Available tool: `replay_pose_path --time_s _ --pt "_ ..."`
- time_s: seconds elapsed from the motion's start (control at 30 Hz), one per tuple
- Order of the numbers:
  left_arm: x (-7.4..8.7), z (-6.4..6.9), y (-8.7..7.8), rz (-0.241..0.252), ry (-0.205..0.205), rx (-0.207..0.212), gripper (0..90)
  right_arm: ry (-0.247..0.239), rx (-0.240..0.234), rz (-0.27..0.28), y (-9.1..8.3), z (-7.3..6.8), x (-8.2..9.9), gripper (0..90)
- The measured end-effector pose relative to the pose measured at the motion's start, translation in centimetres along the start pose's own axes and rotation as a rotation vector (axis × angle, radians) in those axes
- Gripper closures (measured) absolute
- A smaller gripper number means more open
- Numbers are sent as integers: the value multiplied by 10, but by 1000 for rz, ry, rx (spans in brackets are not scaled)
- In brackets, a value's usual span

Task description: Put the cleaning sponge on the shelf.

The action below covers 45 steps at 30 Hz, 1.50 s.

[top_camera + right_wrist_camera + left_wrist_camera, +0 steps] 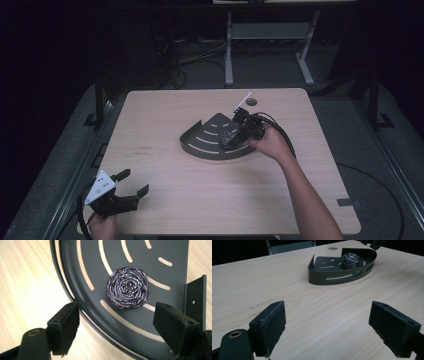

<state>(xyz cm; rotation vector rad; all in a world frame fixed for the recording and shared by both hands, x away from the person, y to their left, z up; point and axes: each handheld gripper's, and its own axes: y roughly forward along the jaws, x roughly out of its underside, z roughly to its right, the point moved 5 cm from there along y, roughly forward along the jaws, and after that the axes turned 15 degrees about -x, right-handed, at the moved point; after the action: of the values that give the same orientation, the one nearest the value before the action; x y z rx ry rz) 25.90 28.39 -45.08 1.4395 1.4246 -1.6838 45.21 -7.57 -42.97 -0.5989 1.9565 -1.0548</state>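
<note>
**Steel scourer lies in the corner shelf, both grippers spread**

Steel scourer (127, 290), a coiled ball of metal wire, sits on the slotted floor of the dark corner shelf (75, 270), just above the middle of the right gripper view; it lies flat, its spiral facing the camera, free of both pads; the right gripper (116, 323) hangs over it with its jaws spread apart, one pad at lower left over the shelf's curved rim, the other at lower right near the shelf's upright wall, and nothing pinched between them.

In the high view the shelf (200, 145) rests right of the middle of the wooden table (165, 200); the right gripper (235, 131) stands over its right part, held by a hand that comes in from the lower right; the scourer itself is too dark to make out there.

The left gripper (134, 182) sits at the lower left of the high view, well apart from the shelf, its jaws spread over bare wood; in the left gripper view the pads stand wide at the bottom corners, and the scourer (350, 261) shows at the upper right inside the shelf (329, 280).
</note>
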Motion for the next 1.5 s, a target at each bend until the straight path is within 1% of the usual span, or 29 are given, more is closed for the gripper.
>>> replay_pose_path --time_s 0.1,0.2,0.53,0.63,0.77,1.1,1.13,1.27,1.5 --pt "0 0 0 -3 -1 -1 135 -3 -5 10 -4 -3 4 205" --pt "0 0 0 -3 1 -1 135 2 -9 8 -5 -4 6 204" --pt "0 0 0 -4 2 -2 135 -7 -14 5 -8 -11 15 198" --pt "0 1 0 -4 5 -3 135 -10 -13 6 -9 -13 21 197" --pt "0 1 0 -5 7 -2 135 -7 -13 -5 -8 -14 26 196" --pt "0 2 1 -6 9 -2 135 -1 -17 4 -11 -16 40 193" --pt "0 2 1 -7 9 -2 135 0 -16 -2 -11 -16 41 191" --pt "0 2 1 -7 9 -1 135 -4 -18 10 -11 -19 45 193" --pt "0 2 0 -5 7 -2 135 -4 -21 9 -11 -20 51 193"
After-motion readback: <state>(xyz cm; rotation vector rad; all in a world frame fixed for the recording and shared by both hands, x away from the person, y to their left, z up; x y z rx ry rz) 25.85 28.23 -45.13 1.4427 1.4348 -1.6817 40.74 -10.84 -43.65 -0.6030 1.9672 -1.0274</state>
